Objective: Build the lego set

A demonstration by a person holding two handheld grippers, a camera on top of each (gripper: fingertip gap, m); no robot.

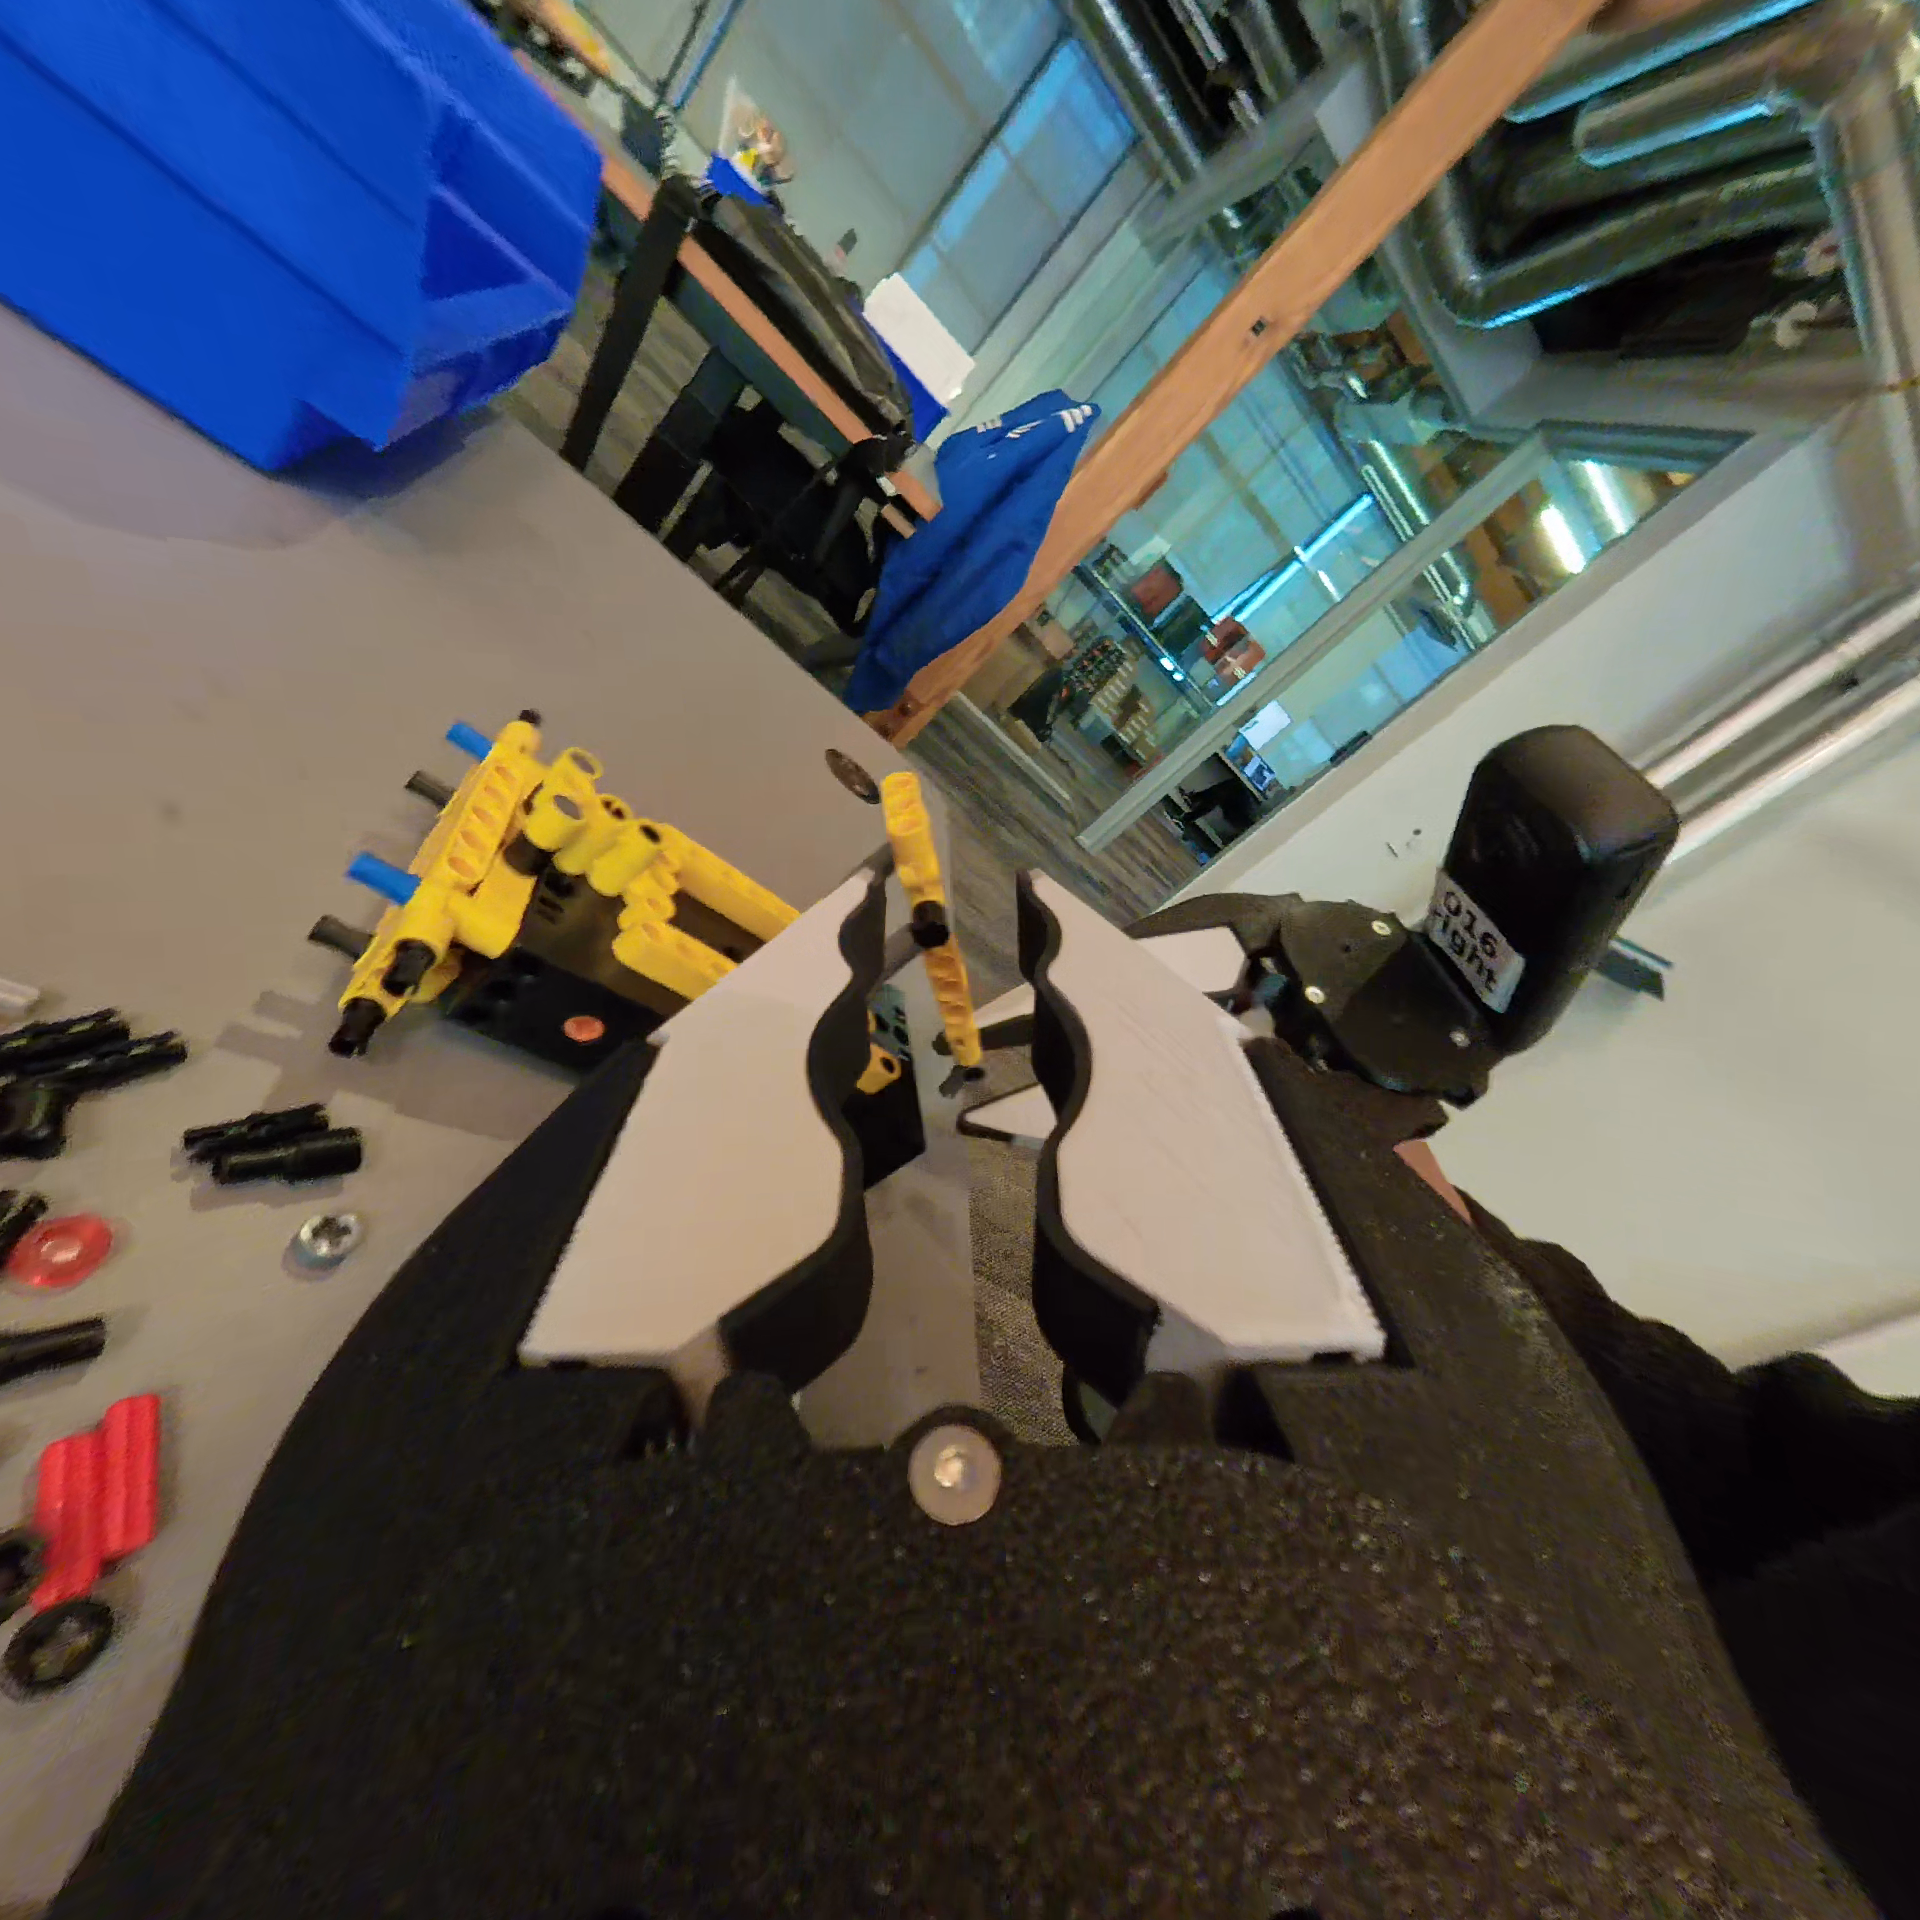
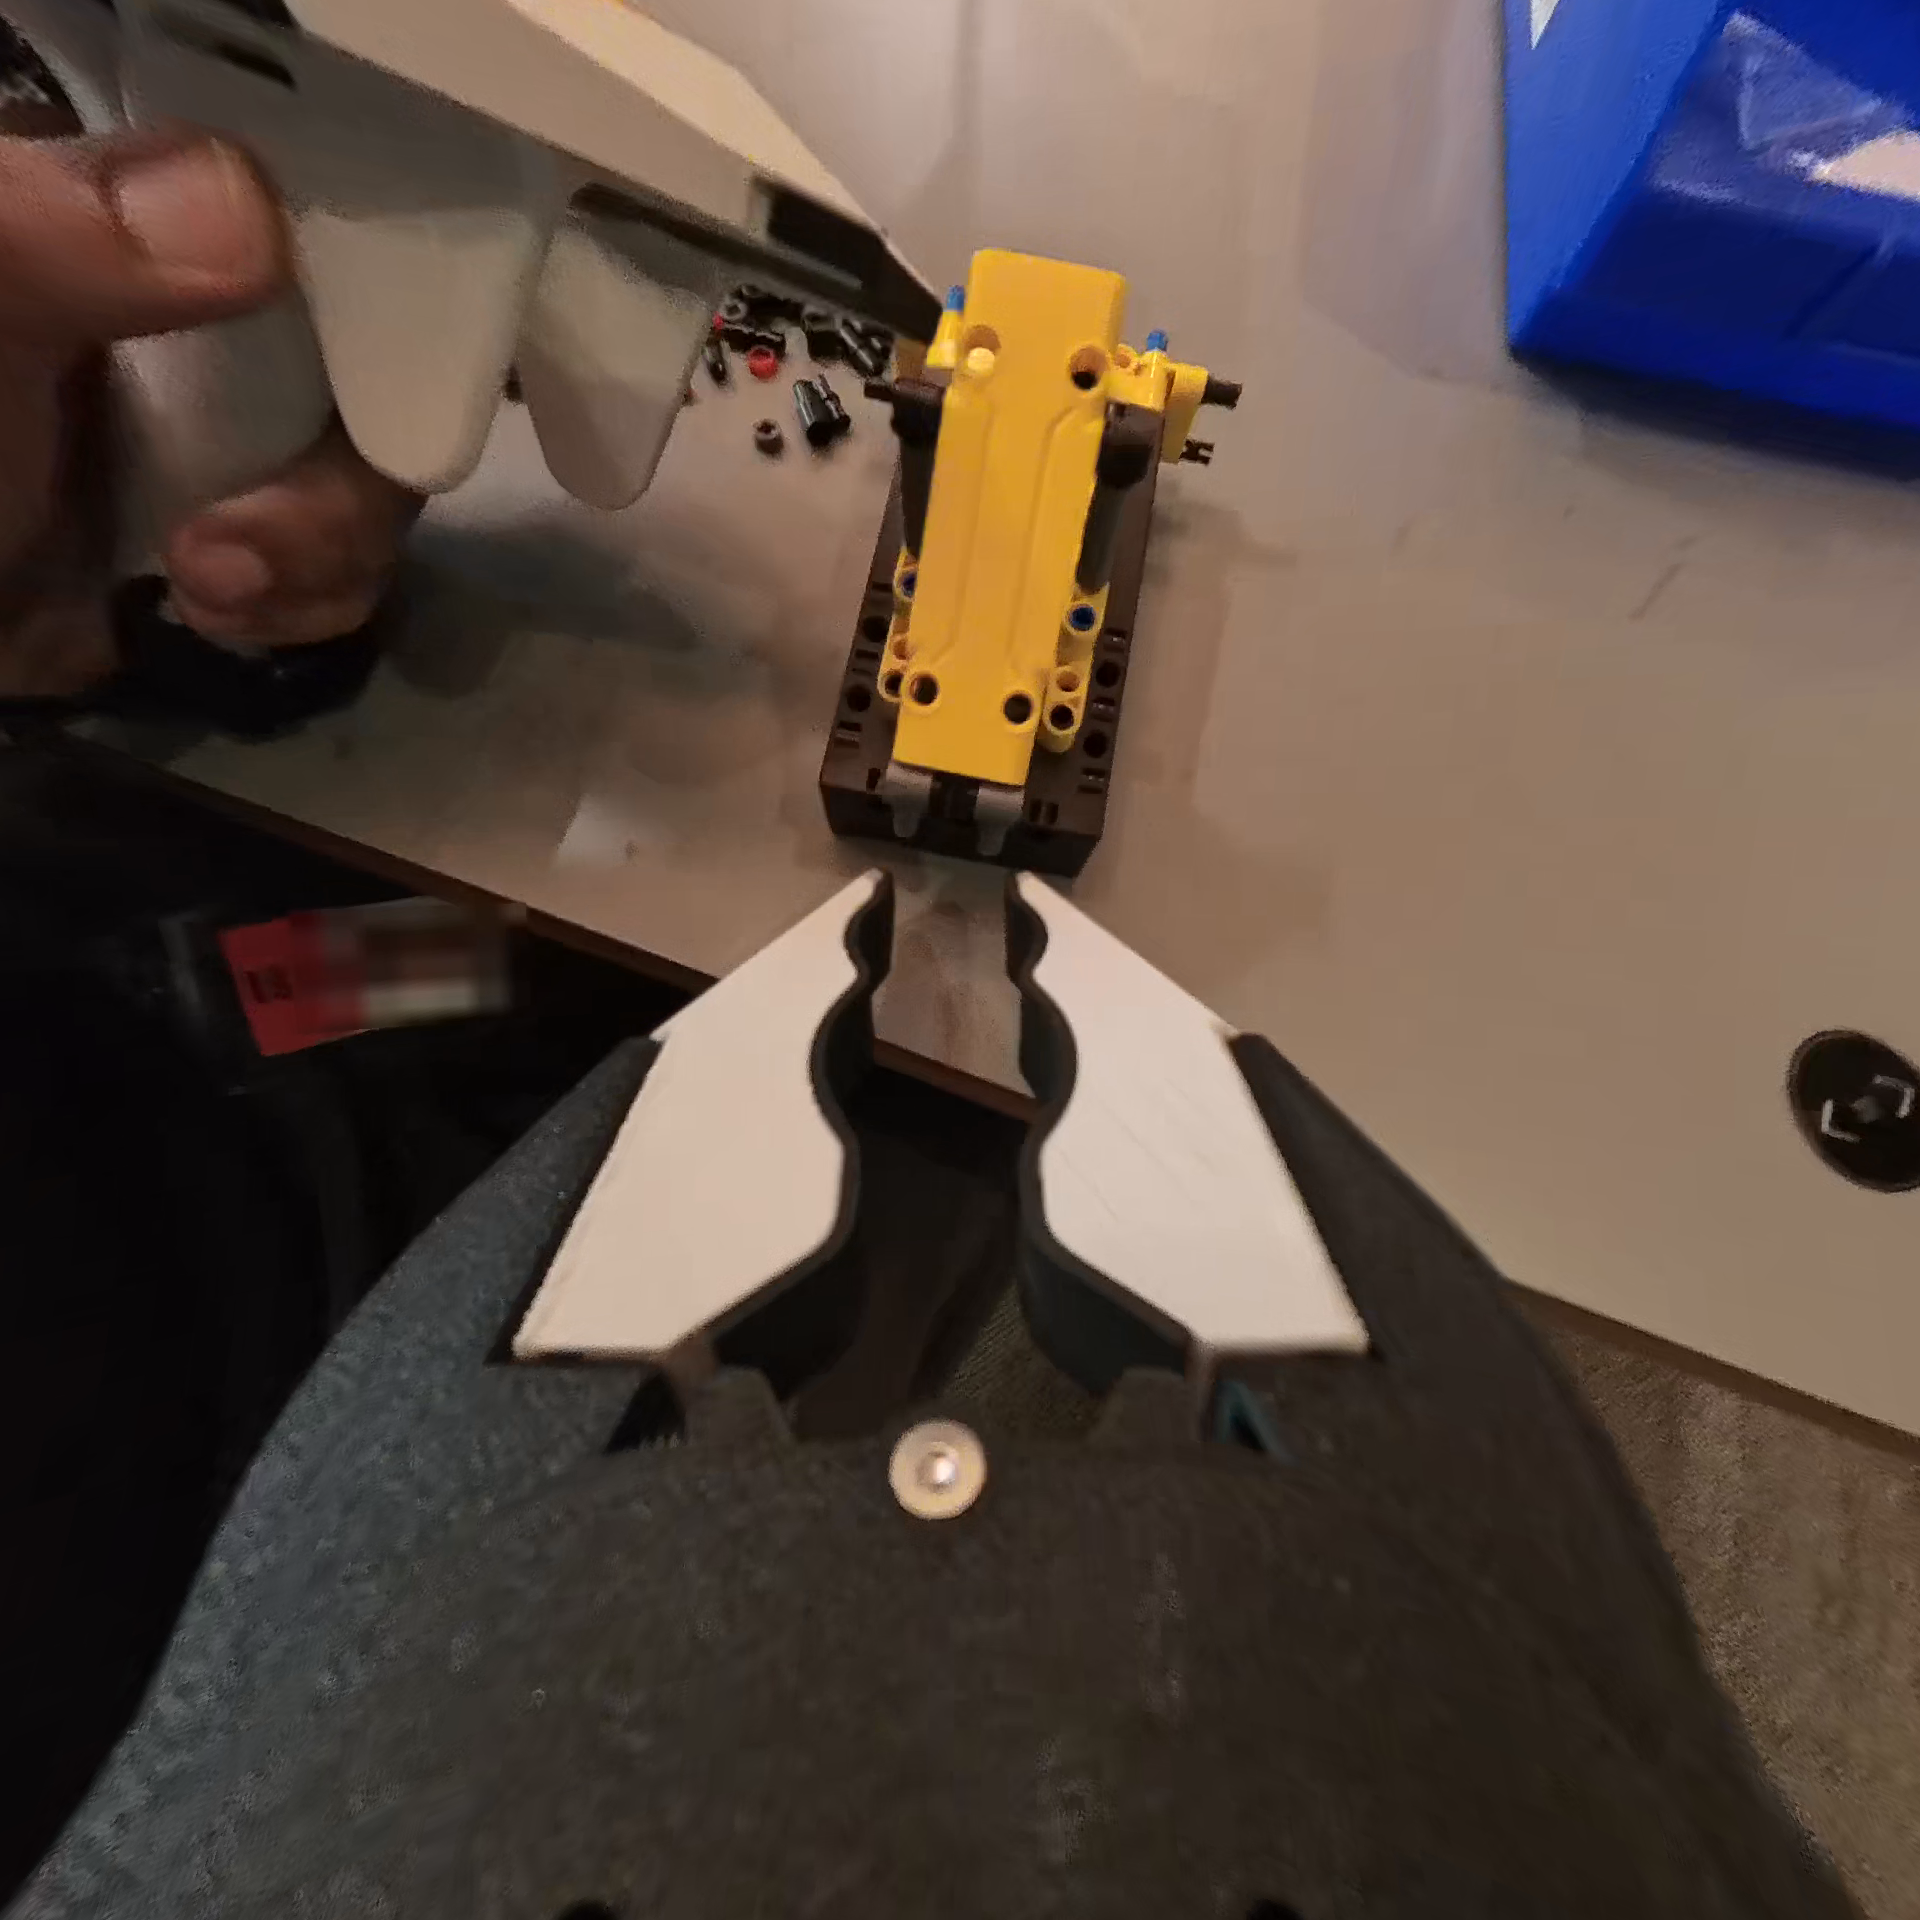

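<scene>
Left gripper (image 1: 951, 894) jaws standing apart, holding nothing, hovering near yellow beam (image 1: 928, 914) | right gripper (image 2: 948, 883) also apart and empty, facing yellow-black brick assembly (image 2: 1000, 582) | assembly is lying on grey table (image 2: 1455, 727), probably for access.

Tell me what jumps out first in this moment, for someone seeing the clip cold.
The yellow and black brick-built assembly standing on the grey table dominates, straight ahead of the open right gripper. From the left wrist view, the open left gripper frames a thin yellow beam, with loose black and red small parts scattered to its left. A bright blue bin sits at the far table edge.
</scene>
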